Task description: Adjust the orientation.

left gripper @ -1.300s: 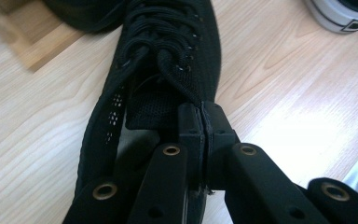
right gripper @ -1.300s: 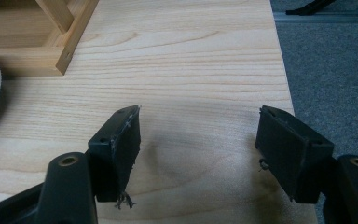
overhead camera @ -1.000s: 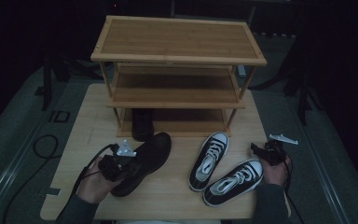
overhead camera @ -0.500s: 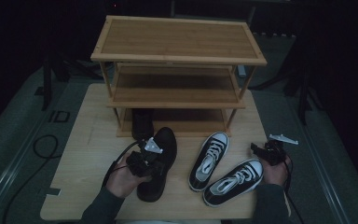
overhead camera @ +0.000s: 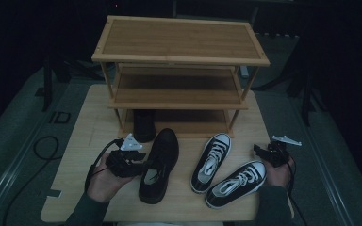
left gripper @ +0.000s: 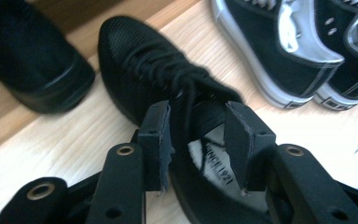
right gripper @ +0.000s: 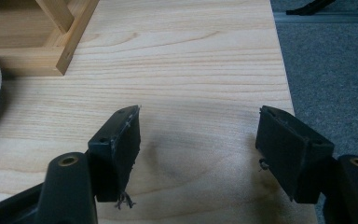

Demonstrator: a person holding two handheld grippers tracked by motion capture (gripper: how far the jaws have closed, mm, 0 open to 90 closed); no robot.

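The left claw (left gripper: 196,140) has just been opening astride the black shoe's (overhead camera: 159,162) collar; at three o'clock, the right claw (right gripper: 198,154) gapes over bare worktop (right gripper: 191,70).

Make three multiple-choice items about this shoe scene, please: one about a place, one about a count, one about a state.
1. Where does the black lace-up shoe lie?
A. on the top shelf of the rack
B. on the table in front of the wooden rack
C. on the floor

2. How many black-and-white sneakers lie on the table?
A. one
B. two
C. four

3. How does the left gripper stand at the black lace-up shoe?
A. jaws apart at the shoe's opening, pads not pressing
B. clamped tight on the toe
C. far off, beside the sneakers

Answers:
1 B: the high view shows it on the tabletop just before the rack's bottom shelf.
2 B: a pair lies side by side at the right.
3 A: the left gripper view shows the jaws spread, having just been opening, with the tongue and laces between them.
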